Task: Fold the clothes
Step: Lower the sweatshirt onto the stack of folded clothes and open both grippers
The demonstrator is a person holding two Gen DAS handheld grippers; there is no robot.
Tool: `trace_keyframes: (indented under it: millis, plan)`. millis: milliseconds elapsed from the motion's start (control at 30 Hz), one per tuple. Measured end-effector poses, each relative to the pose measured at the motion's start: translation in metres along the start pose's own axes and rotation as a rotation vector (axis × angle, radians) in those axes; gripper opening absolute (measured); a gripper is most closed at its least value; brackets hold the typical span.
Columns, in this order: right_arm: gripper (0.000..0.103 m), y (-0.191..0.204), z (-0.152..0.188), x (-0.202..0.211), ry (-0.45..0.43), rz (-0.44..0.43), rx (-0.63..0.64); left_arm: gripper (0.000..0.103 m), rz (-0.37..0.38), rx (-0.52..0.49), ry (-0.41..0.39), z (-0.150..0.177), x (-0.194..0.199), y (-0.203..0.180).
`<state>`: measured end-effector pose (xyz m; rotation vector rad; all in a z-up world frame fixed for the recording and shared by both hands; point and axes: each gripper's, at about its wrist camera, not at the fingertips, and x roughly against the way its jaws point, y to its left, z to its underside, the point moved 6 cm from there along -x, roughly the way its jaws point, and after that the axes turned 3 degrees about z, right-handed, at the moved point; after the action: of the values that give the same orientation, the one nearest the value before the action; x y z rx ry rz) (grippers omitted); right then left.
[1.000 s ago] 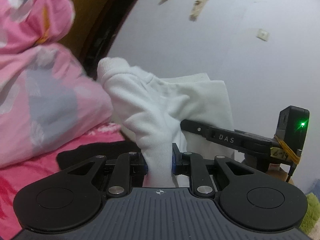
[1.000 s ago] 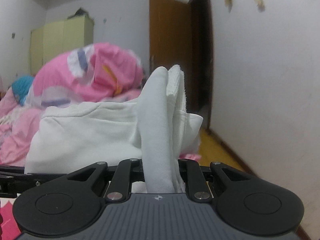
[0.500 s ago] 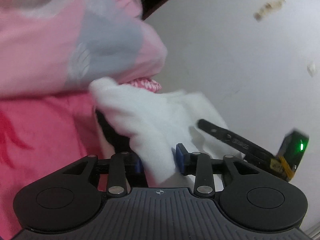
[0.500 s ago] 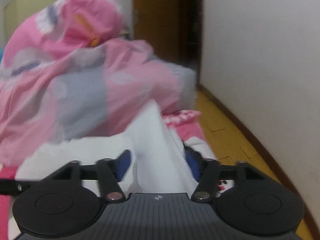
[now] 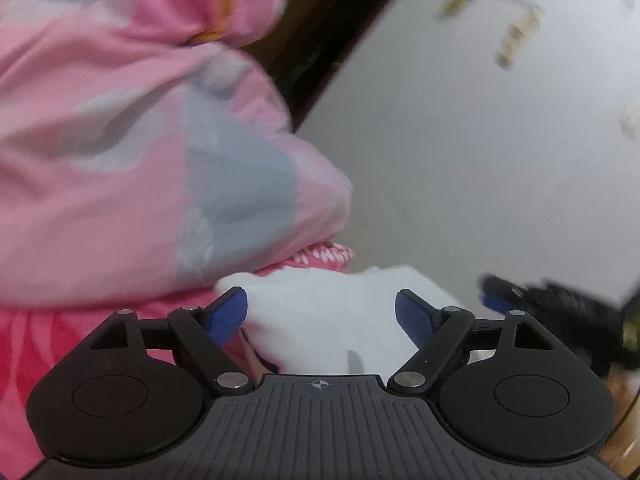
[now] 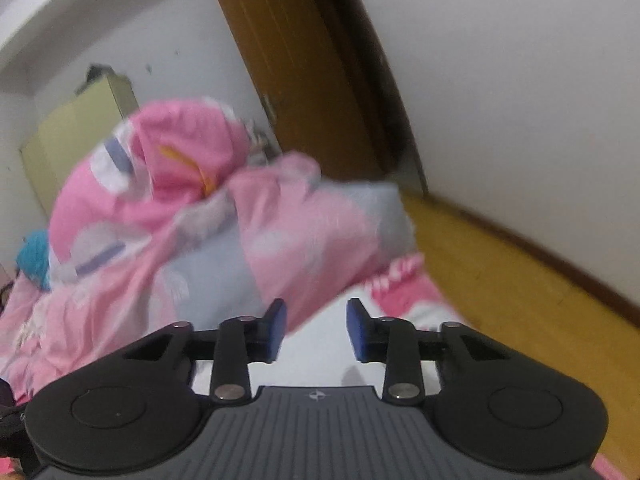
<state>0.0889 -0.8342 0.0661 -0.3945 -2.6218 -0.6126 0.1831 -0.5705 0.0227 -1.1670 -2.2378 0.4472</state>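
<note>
The left gripper [image 5: 321,308] has its blue pads [image 5: 226,314] spread wide, and they have just been opening. The white cloth [image 5: 328,320] lies between them, but the pads do not press on it. The cloth sits low in a soft heap on the pink bed sheet [image 5: 48,344]. The right gripper [image 6: 316,326] has its blue pads [image 6: 276,326] partly apart, and they have just been closing in. White cloth [image 6: 316,356] lies flat under and between them, and the pads do not seem to squeeze it. In the left wrist view the other gripper [image 5: 560,312] shows as a dark blur on the right, just beside the white cloth. Behind the cloth a big pink quilt with grey and white patches [image 5: 140,160] is piled up high. Past the bed, in the right wrist view, there is a yellow wood floor [image 6: 520,280]. Farther back stand a brown door [image 6: 304,80], a pale green cupboard [image 6: 68,136] and a white wall [image 6: 520,100]. Some bits of old tape [image 5: 516,36] stick to the wall in the left wrist view.
</note>
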Motion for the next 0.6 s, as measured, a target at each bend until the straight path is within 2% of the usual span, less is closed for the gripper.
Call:
trace_keyframes:
  millis: [100,200,233,367,467,500,567,600]
  plan:
    - [0.033,-0.007,0.009,-0.030,0.090,0.044,-0.064,0.082,-0.013,-0.102,0.030,0.008,-0.019,-0.011]
    - [0.032,-0.027,0.014,-0.045,0.109,0.097,-0.178,0.082,-0.050,-0.135,0.066,0.017,-0.042,-0.006]
    - [0.032,-0.038,0.016,-0.047,0.109,0.096,-0.259,0.082,-0.067,-0.136,0.081,0.021,-0.050,-0.002]
    - [0.035,-0.099,0.025,-0.028,0.004,0.076,-0.680,0.082,-0.072,-0.072,0.089,0.026,-0.054,0.014]
    - [0.035,-0.144,0.038,0.013,-0.125,0.010,-0.887,0.083,-0.055,-0.021,0.072,0.022,-0.045,0.021]
    - [0.035,-0.156,0.043,0.027,-0.161,-0.015,-0.933,0.083,-0.063,-0.007,0.067,0.019,-0.041,0.021]
    - [0.035,-0.158,0.048,0.059,-0.194,-0.061,-0.888,0.083,-0.061,0.012,0.053,0.013,-0.031,0.020]
    - [0.035,-0.148,0.052,0.071,-0.181,-0.097,-0.832,0.083,-0.056,0.012,0.049,0.011,-0.025,0.018]
